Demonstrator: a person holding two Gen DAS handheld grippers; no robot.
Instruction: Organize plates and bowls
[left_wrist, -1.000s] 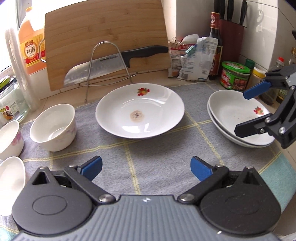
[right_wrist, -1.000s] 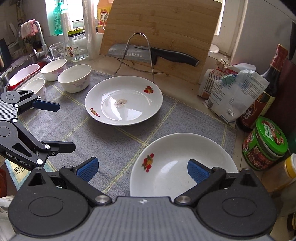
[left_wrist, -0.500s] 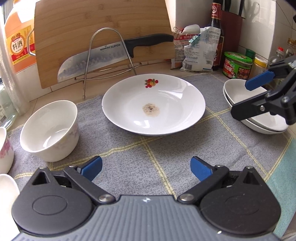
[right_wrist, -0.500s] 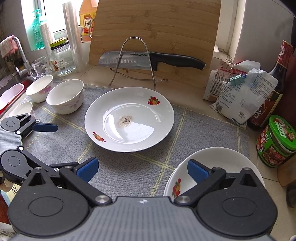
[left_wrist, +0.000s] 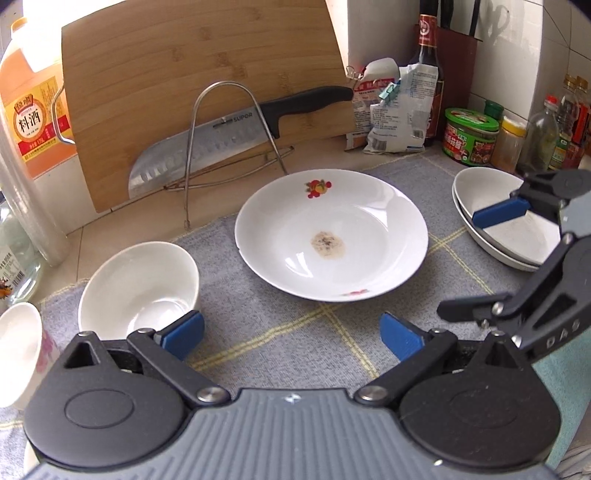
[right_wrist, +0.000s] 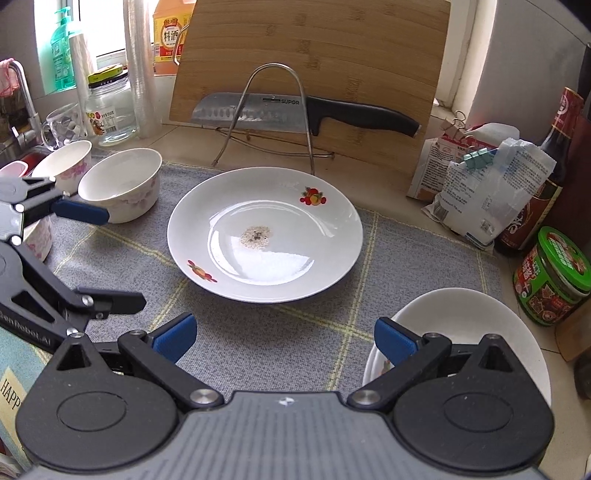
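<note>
Both hand-held grippers, left (left_wrist: 291, 336) and right (right_wrist: 284, 338), gape empty before the soiled plate (left_wrist: 331, 234); next, probably grip its rim.

left wrist view: sits low on the left hand-held gripper (left_wrist: 291, 338), looking forward and slightly down over the grey checked cloth (left_wrist: 295, 332) on the counter, close to the white flower-printed plate (left_wrist: 332, 236).
right wrist view: sits low on the right hand-held gripper (right_wrist: 284, 338), facing the same way from further right, near the same plate (right_wrist: 266, 236).
shared ground: both take in the plate, the leaning bamboo cutting board (left_wrist: 199, 92) with the black-handled knife (left_wrist: 240, 136), and each other's gripper at the frame edge.
</note>
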